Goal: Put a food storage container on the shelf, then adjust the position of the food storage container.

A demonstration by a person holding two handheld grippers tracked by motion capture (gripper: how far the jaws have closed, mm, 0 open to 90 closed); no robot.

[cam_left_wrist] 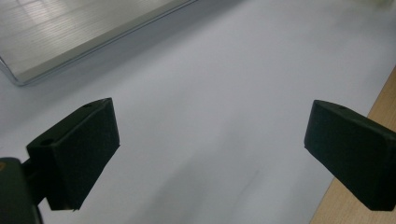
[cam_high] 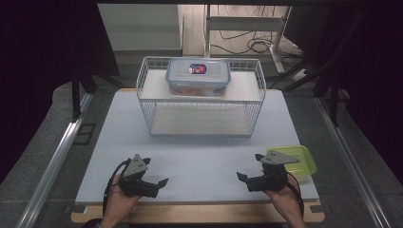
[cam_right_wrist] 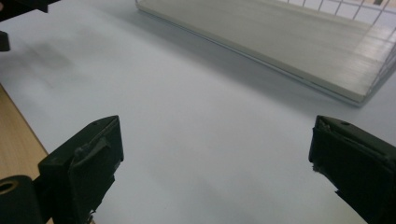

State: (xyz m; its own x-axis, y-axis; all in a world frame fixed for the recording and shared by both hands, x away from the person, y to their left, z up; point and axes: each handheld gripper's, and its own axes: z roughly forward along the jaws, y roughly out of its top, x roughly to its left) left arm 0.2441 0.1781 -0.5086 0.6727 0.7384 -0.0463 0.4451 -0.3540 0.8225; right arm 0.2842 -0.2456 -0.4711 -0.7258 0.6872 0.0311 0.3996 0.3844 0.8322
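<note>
High view shows a pale grey-white surface (cam_high: 199, 156) with a person's two hands reaching in from its near edge, each holding a black gripper. At the left, the left gripper (cam_high: 159, 179) rests low over the near-left part of the surface, a grey three-cornered plate on top and a dark cable looping back past the left hand (cam_high: 119, 199); its jaws are spread wide and point inward toward the middle, with nothing between them. Farther back, around the centre, stands a white wire basket rack (cam_high: 202, 97) with a flat shelf on top and another at the bottom. On the top shelf sits a clear lidded container (cam_high: 198, 76) with a red and blue label on its lid and reddish contents seen through the wall. At the right, the right gripper (cam_high: 246, 172) is held by the right hand (cam_high: 285, 202) near the front edge, jaws also released and empty, pointing inward toward the left one. Just behind and beside it, by the right edge of the surface, lies a shallow yellow-green tray (cam_high: 304, 159). In the left gripper view, the parted jaws frame bare surface, with the rack's bottom shelf at upper left and a wooden edge (cam_left_wrist: 383, 102) at right. In the right gripper view, the open jaws frame the same surface, the rack's lower shelf and wire wall at upper right.
</note>
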